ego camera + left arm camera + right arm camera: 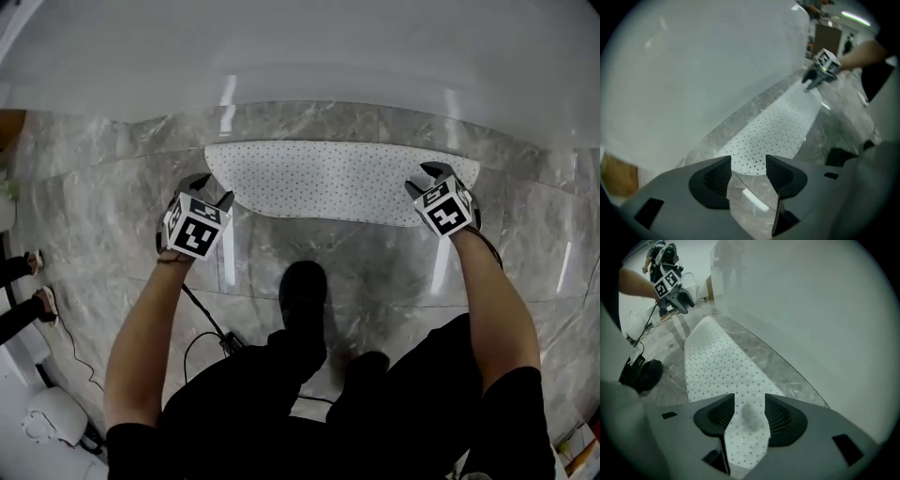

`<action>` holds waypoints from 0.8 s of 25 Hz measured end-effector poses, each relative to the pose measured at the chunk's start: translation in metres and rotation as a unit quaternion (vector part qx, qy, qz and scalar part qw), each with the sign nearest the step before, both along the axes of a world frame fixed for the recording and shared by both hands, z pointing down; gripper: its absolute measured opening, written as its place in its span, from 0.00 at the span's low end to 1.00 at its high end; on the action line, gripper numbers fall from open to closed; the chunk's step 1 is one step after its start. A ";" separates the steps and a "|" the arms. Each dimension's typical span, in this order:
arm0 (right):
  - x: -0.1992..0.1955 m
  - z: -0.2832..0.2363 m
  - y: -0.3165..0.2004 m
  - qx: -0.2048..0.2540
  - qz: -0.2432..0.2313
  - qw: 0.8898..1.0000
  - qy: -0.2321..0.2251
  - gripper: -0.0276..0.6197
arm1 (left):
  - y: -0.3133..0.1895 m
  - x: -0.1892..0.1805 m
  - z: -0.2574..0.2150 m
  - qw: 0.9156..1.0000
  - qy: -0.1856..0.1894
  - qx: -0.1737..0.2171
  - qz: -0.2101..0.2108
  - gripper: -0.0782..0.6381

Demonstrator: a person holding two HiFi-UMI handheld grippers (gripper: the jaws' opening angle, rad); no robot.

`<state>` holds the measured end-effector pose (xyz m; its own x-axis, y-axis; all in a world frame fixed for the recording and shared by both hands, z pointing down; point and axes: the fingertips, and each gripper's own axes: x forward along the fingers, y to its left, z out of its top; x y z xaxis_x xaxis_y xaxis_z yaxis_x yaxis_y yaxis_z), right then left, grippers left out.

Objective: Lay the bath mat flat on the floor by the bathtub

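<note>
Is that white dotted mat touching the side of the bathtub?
Apart. The head view shows a strip of grey marble floor running between the bath mat and the bathtub.

Head view looks steeply down; gripper views face each other along the bath mat (337, 178).

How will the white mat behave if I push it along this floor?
The mat is probably floppy: it lies thin and flat. It may slide or bunch, since the marble floor looks glossy. Thin and perforated, so probably light.
</note>
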<state>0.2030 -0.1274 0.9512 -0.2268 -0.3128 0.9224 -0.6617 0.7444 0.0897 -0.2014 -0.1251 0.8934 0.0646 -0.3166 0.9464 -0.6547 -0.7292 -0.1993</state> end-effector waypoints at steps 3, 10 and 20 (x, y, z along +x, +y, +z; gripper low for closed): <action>-0.021 0.009 -0.005 -0.001 -0.048 0.999 0.020 0.38 | -0.004 0.037 0.009 0.986 -0.056 -0.060 0.143 0.43; -0.036 0.025 -0.033 -0.009 -0.057 0.998 0.019 0.40 | -0.045 0.147 0.036 0.971 -0.025 -0.094 0.217 0.43; -0.022 0.035 -0.052 0.020 -0.100 0.994 0.044 0.57 | -0.055 0.161 0.081 0.960 -0.040 -0.117 0.252 0.44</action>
